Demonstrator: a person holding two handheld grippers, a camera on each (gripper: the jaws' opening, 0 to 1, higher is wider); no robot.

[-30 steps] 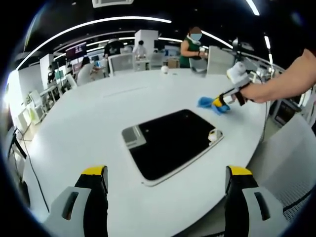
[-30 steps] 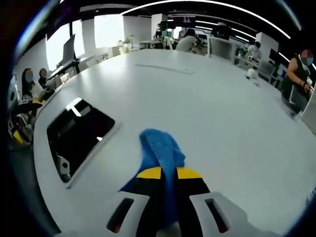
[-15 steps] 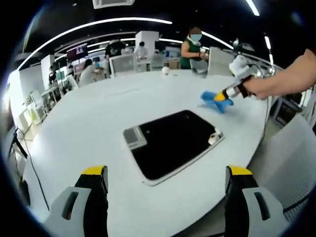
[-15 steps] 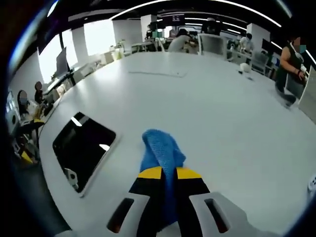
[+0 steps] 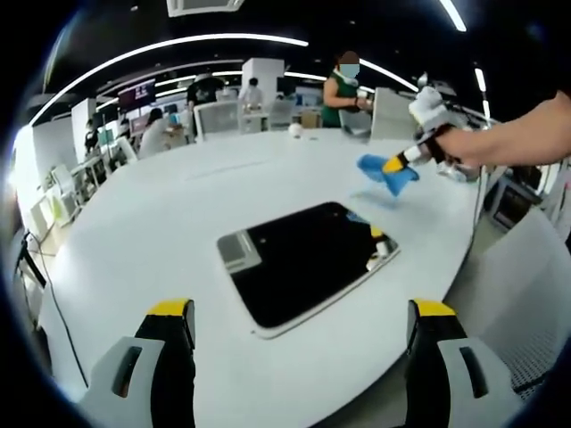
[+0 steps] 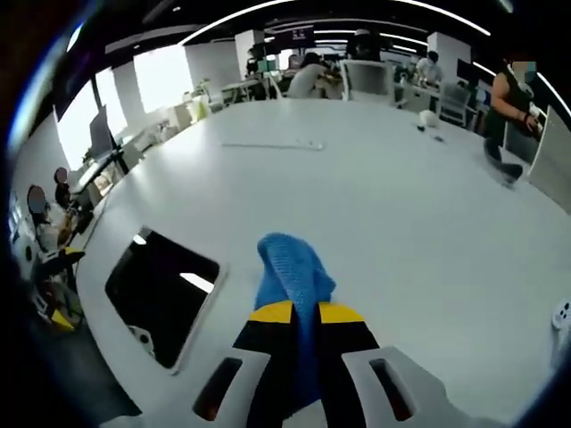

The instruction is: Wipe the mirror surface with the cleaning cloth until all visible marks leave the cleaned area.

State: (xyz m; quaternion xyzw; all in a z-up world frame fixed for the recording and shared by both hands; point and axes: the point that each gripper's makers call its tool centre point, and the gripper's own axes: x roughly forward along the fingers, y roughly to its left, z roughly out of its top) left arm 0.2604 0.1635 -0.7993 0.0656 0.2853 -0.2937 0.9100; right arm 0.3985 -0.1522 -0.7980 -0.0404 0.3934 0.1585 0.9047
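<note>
Lying flat on the white desk (image 5: 161, 232), near its close edge in the left gripper view: the mirror (image 5: 308, 259), a dark rounded rectangle with a pale rim, reflecting ceiling lights. Near the mirror's right corner, a small pale object (image 5: 382, 250), too small to identify; possibly a clip or a fitting. Beyond the mirror, up and to the right of it in that view, held above the desk: the right hand-held gripper (image 5: 399, 161), clamped on the blue cleaning cloth (image 5: 379, 169), with a person's bare forearm (image 5: 517, 143) behind it. Cloth well apart from the mirror, not touching it, a faint shadow on the desk beneath. In the right gripper view, the same right hand-held gripper (image 6: 304, 314) with yellow-tipped jaws pressed together on the cleaning cloth (image 6: 290, 272), whose loose end rises in a fold ahead of the tips; the mirror (image 6: 165, 294) low and to the left of the cloth, dark, with a bright streak of reflected light. Left hand-held gripper (image 5: 303, 314) with jaws wide apart, nothing between them, hovering on the near side of the mirror. Far beyond the mirror, at the desk's opposite edge: a small white round thing (image 5: 295, 129), a standing person in a green top (image 5: 342, 89), chairs and seated people (image 5: 156, 129) in an open office.
</note>
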